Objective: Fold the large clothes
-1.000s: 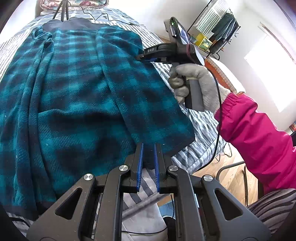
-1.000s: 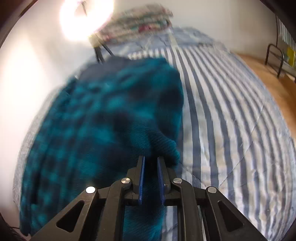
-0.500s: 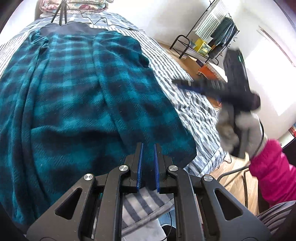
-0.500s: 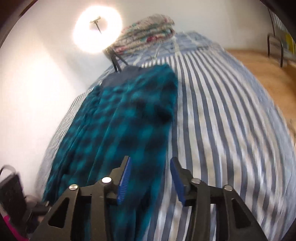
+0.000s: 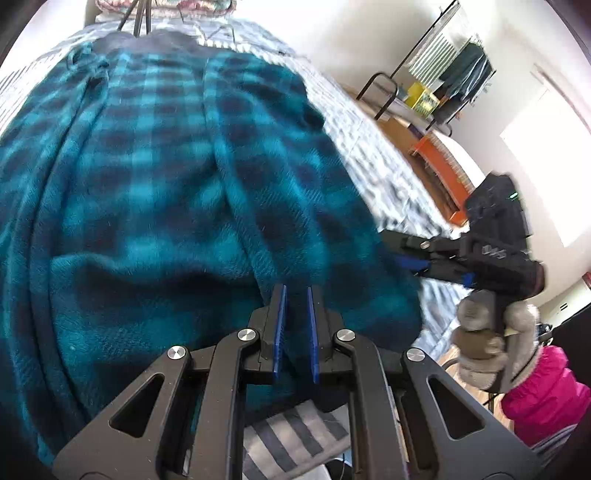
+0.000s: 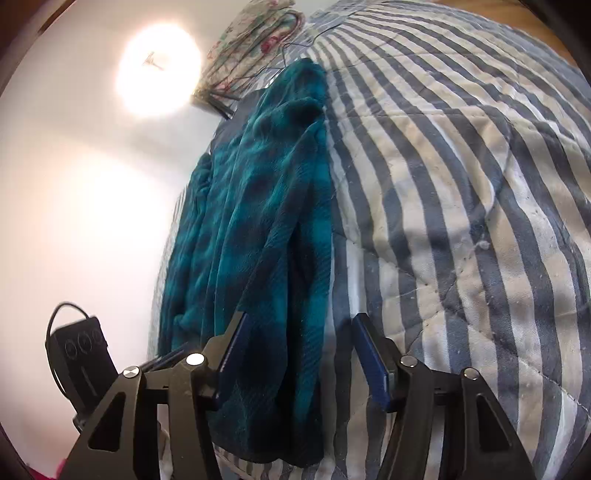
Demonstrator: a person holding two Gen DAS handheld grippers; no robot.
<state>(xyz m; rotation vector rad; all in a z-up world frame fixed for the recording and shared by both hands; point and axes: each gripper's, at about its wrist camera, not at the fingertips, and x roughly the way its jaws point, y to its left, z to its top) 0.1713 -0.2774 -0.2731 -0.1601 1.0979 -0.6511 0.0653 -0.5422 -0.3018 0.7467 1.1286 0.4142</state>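
Note:
A large teal and black plaid fleece garment [image 5: 155, 192] lies spread on a bed with a blue-and-white striped quilt [image 6: 461, 192]. Its right side is folded inward over the body. My left gripper [image 5: 295, 295] is shut on the garment's near hem, with cloth between the blue pads. My right gripper [image 6: 299, 325] is open and low at the garment's [image 6: 266, 206] near right edge, its jaws either side of the folded strip. In the left wrist view the right gripper [image 5: 410, 258] reaches the garment's right edge from the side.
A folded floral blanket [image 6: 255, 40] and tripod legs [image 5: 140, 18] are at the far end of the bed. A clothes rack [image 5: 454, 74] and an orange bench [image 5: 439, 166] stand on the wood floor to the right. A bright lamp [image 6: 159, 70] is on the wall.
My right gripper let go of the folded side, opened, and swung down toward the garment's near right edge. My left gripper stayed shut on the hem and shifted slightly.

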